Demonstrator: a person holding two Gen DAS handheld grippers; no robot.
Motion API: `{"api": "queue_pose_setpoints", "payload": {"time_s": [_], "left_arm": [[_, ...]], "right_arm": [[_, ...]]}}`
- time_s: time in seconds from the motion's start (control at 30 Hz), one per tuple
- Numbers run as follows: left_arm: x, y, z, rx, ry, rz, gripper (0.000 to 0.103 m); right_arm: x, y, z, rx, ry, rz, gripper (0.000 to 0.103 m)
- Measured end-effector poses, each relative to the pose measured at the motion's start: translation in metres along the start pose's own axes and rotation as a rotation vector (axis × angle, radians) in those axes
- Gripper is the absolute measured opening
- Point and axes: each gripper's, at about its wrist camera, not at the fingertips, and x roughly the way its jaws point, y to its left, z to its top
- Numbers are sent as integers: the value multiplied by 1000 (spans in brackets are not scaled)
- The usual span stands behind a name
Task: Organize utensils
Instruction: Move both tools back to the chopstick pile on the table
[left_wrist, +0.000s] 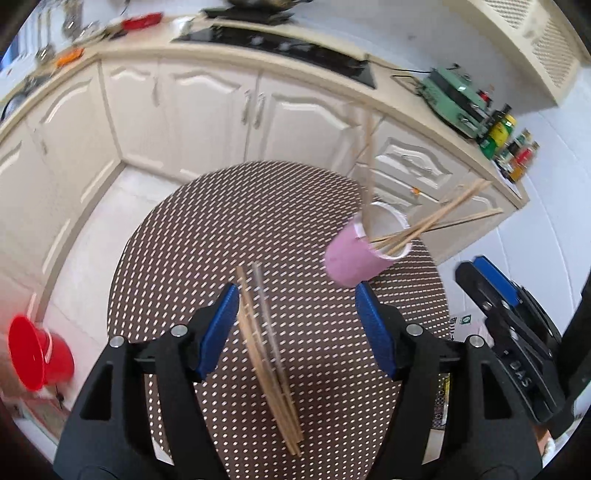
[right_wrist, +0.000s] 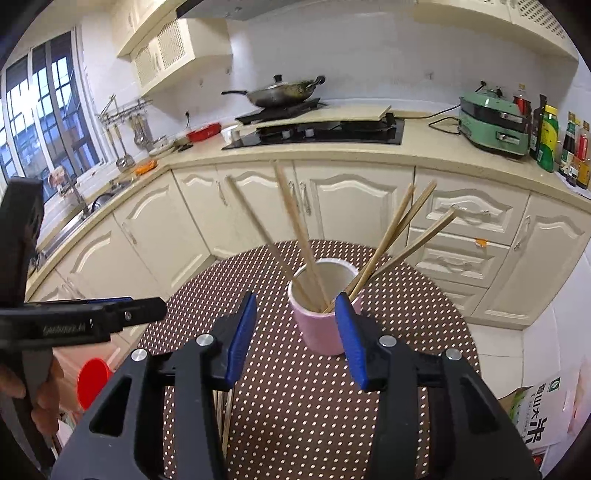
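Left gripper: the left gripper (left_wrist: 295, 314) has its blue pads spread wide apart over the dotted round table (left_wrist: 177, 236); nothing is pinched between them.
Loose chopsticks: a bundle of wooden chopsticks (left_wrist: 267, 354) lies flat on the table between the left gripper's two fingers, nearer its left pad; motion blur smears the sticks together, so their number cannot be told. In the right wrist view only a sliver of them shows, below and left of the right gripper's left finger, the rest hidden behind the black frame.
Right gripper: the right gripper (right_wrist: 295, 332) is also spread, with no object between its pads.
Pink cup: the pink cup (right_wrist: 321, 332) stands upright on the table just ahead of the right gripper; the right pad overlaps its side, and whether the pad touches it cannot be told. From the left gripper it sits ahead and to the right.
Chopsticks in cup: several chopsticks (right_wrist: 295, 229) stand in the cup, fanning left and right; their lower ends are hidden inside it. In the left wrist view one upright stick is blurred almost to transparency.
Other gripper in view: the left gripper's black body enters the right wrist view from the left edge, with part of the person's hand (right_wrist: 40, 395) cut off at the border.
Floor: a red bucket (left_wrist: 37, 358) sits to the left gripper's far left, partly cut off by the lens edge.
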Motion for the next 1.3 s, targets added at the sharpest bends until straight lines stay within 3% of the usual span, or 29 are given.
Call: {"api": "queue_pose_setpoints", "payload": {"time_s": [0.37,0.63,1.0,1.3], "left_arm": [[63,52,-35,-85,167,67,65],[112,53,-59,-26,302,111,65],[140,56,-72,38,361,169,65],[157,53,-57,37,383,209,65]], "right_arm": [[38,26,-34,-43,148,32,42],[70,34,-62,-44,266,32,42],[96,41,-72,-34,339,34,43],[113,40,-70,-19,382,31,44]]}}
